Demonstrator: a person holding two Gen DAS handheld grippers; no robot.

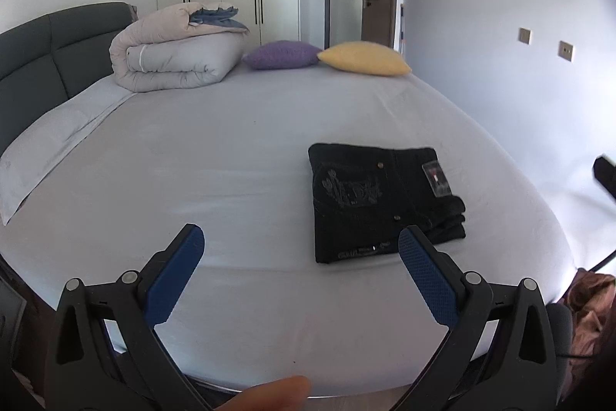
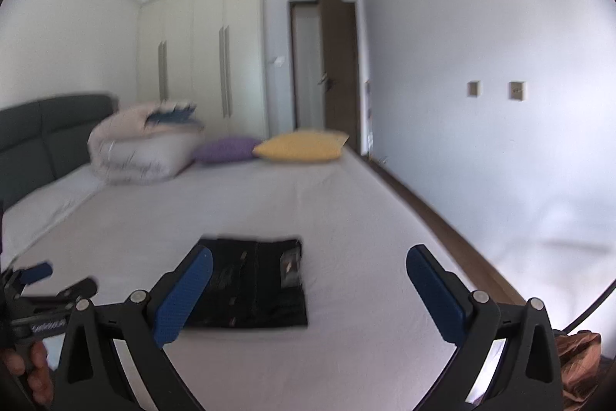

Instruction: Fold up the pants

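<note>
Folded pants lie on the bed, ahead of both open hand-held grippers.

The pants (image 1: pixel 379 203) are seen as a compact dark rectangle on the bed (image 1: pixel 231 160), ahead-right of the left hand-held gripper (image 1: pixel 301 241) and ahead-left of the right hand-held gripper (image 2: pixel 310 262). Both are held wide open, empty, above the bed; the folding is judged finished.

Right-wrist view motion-blurred; pants (image 2: pixel 254 289) detail unreadable, near corner hidden.

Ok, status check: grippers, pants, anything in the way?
Left gripper open, empty. Right gripper open, empty. Black pants folded into a compact stack on the bed, neither gripper touching. Nothing in the way.
</note>
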